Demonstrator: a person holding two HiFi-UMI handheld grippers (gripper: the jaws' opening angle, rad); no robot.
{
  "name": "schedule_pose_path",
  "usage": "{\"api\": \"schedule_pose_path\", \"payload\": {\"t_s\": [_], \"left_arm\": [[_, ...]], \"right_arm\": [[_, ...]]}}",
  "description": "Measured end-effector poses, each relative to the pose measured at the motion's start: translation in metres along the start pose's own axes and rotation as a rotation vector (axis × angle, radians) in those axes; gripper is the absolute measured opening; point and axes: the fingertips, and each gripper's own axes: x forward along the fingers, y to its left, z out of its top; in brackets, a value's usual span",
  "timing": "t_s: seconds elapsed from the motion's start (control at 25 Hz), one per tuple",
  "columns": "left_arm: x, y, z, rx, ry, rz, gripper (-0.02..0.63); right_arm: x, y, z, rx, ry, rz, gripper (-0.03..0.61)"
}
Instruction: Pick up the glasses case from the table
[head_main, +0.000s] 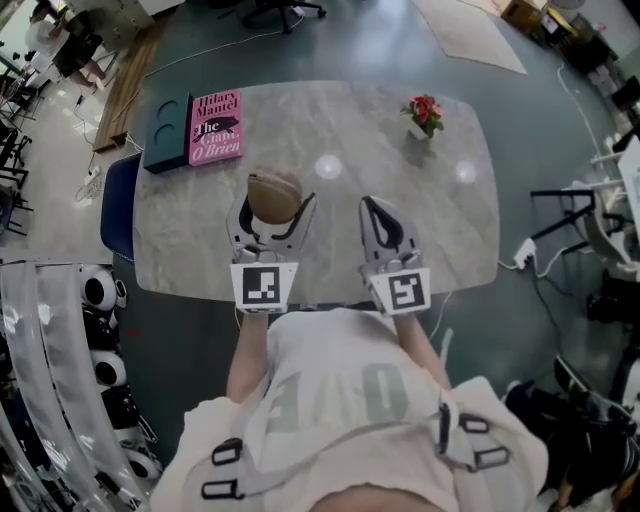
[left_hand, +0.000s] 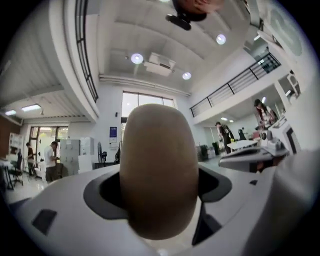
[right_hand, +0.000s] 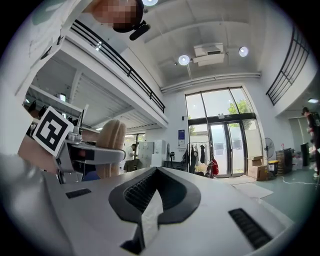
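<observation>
The glasses case is a tan, rounded case, and my left gripper is shut on it, holding it above the near part of the marble table. In the left gripper view the case stands upright between the white jaws and fills the middle, with the ceiling behind it. My right gripper is beside it to the right, shut and empty. The right gripper view shows its dark pads pressed together. At that view's left are the left gripper and the case.
A pink book and a dark teal object lie at the table's far left. A small pot of red flowers stands at the far right. A blue chair is at the table's left edge.
</observation>
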Motion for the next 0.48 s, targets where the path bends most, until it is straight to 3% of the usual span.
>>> {"api": "schedule_pose_path", "payload": {"t_s": [0.12, 0.48], "left_arm": [[-0.015, 0.014, -0.001, -0.115, -0.037, 0.063, 0.382], [-0.031, 0.034, -0.015, -0.136, -0.042, 0.132, 0.382]], "right_arm": [[0.000, -0.006, 0.000, 0.000, 0.001, -0.016, 0.002], [-0.003, -0.019, 0.000, 0.006, -0.006, -0.060, 0.002]]}}
